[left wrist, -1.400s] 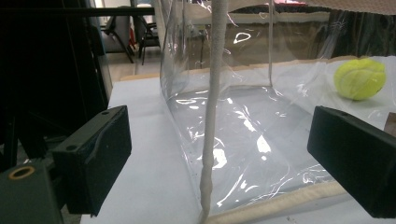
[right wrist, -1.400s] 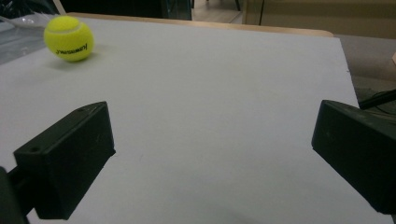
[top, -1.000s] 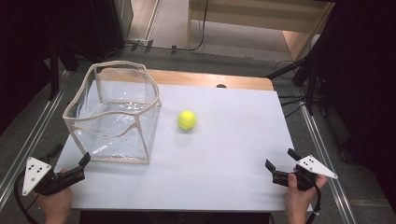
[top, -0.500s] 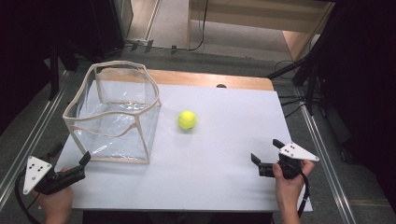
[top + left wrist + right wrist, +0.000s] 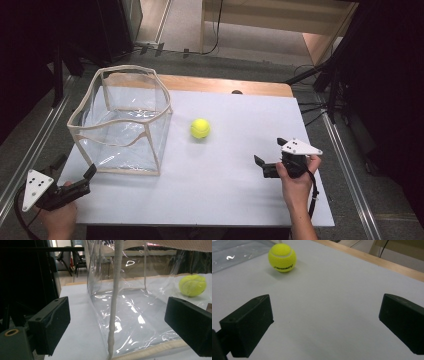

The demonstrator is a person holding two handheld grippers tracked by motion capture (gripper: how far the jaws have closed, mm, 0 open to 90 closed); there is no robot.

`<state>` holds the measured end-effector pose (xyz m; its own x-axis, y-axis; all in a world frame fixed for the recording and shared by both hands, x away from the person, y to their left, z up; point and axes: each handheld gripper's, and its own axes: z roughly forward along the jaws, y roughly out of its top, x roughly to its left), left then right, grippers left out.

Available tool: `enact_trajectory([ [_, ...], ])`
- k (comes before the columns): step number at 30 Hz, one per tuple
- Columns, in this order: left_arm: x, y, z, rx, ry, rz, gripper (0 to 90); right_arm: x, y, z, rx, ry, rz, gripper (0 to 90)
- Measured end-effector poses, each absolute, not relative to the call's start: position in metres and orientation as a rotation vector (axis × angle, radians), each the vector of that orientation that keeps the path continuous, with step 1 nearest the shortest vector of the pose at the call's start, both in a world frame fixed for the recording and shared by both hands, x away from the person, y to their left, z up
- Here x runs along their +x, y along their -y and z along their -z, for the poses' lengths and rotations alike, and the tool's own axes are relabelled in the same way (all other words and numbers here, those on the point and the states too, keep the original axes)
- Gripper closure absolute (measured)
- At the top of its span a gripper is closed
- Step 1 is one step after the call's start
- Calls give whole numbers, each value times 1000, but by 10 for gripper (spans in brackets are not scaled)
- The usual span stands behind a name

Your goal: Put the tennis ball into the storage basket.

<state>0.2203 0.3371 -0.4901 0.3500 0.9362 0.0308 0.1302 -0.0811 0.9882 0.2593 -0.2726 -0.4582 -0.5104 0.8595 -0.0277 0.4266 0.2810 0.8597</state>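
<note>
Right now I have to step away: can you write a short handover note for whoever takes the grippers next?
Left gripper: open, empty, at the near corner of the clear bin.
Right gripper: open, empty, aimed toward the tennis ball, well short of it.
Ball sits on the white table, just right of the bin, outside it.
Done: nothing grasped.
Left: probably close on the ball and lift it, likely into the bin.

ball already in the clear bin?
No, in the high view the tennis ball sits on the white table, outside and to the right of the clear bin.
</note>
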Motion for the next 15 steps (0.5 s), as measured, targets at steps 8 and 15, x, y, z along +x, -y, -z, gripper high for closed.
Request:
enact_trajectory([
  [8,220,-338,490,1498,-1014,-903,67,277,252,455,1108,-2133,-1129,0],
  [15,220,-339,490,1483,-1043,-921,68,291,240,450,1083,-2173,-1136,0],
])
